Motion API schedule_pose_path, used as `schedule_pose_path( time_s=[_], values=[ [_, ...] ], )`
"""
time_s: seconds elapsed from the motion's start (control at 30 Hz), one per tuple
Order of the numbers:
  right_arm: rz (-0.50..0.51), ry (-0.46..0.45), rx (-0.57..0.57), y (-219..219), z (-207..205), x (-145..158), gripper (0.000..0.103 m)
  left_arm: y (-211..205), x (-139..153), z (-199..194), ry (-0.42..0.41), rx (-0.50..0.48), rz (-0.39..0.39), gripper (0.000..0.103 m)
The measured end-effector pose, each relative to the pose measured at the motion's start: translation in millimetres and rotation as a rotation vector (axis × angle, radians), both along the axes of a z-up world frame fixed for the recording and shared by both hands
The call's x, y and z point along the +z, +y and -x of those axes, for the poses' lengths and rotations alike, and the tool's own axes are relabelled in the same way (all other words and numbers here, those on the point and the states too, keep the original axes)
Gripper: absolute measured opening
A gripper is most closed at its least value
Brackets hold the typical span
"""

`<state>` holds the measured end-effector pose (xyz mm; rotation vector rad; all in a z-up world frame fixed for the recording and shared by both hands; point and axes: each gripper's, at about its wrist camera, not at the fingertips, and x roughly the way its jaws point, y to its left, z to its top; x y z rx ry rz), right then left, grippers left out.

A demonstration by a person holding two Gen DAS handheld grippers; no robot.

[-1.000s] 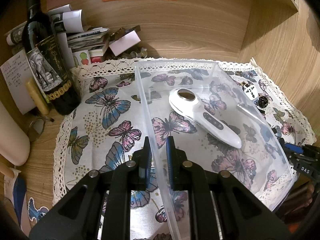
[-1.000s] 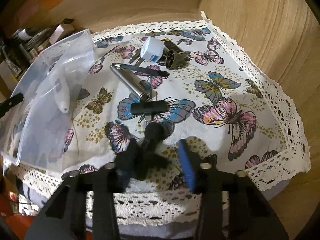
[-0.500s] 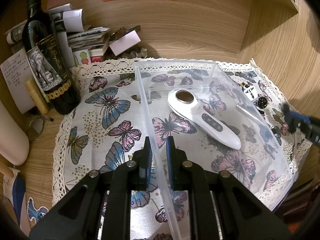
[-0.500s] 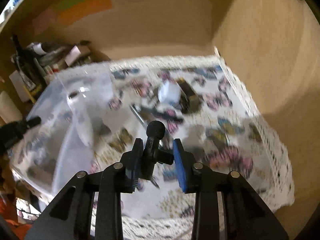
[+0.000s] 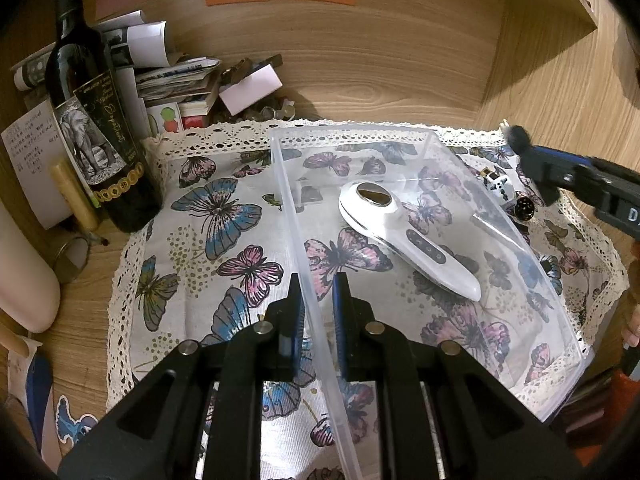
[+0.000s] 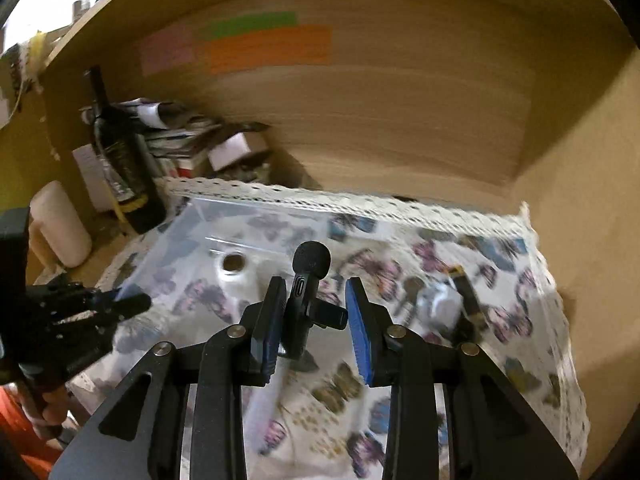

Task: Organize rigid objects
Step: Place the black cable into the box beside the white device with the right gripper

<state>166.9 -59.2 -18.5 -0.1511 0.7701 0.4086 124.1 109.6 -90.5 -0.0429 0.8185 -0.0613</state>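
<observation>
Both grippers are clamped. The left gripper (image 5: 316,300) pinches the clear bin (image 5: 500,216) wall. The right gripper (image 6: 316,312), narrowly parted, grips a small black microphone (image 6: 306,292).

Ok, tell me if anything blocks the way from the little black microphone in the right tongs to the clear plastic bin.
Nothing visible does. The microphone is held above the cloth, and the bin is open on top. Only the white handheld device lies inside, leaving bare floor around it. The left tongs grip the bin's near wall.
</observation>
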Motion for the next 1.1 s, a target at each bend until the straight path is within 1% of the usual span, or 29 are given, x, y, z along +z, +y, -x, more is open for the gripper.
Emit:
schedule_pose_path(
  time_s=[0.23, 0.43, 0.7, 0.8, 0.93, 1.1],
  values=[
    [0.064, 0.026, 0.093, 33, -15, -14, 0.028, 1, 0, 0, 0.001, 0.0, 0.004, 0.013],
    [0.1, 0.065, 0.116, 44, -27, -30, 0.028, 2, 0, 0, 0.001, 0.0, 0.005, 0.013],
    [0.112, 0.11, 0.14, 49, -34, -43, 0.029, 2, 0, 0, 0.001, 0.0, 0.005, 0.013],
    [0.117, 0.111, 0.144, 50, -33, -43, 0.029, 2, 0, 0, 0.001, 0.0, 0.005, 0.013],
    [0.094, 0.1, 0.133, 44, -31, -36, 0.036, 2, 0, 0, 0.001, 0.0, 0.003, 0.013],
    [0.069, 0.076, 0.106, 31, -26, -23, 0.037, 3, 0, 0, 0.001, 0.0, 0.005, 0.013]
  ],
)
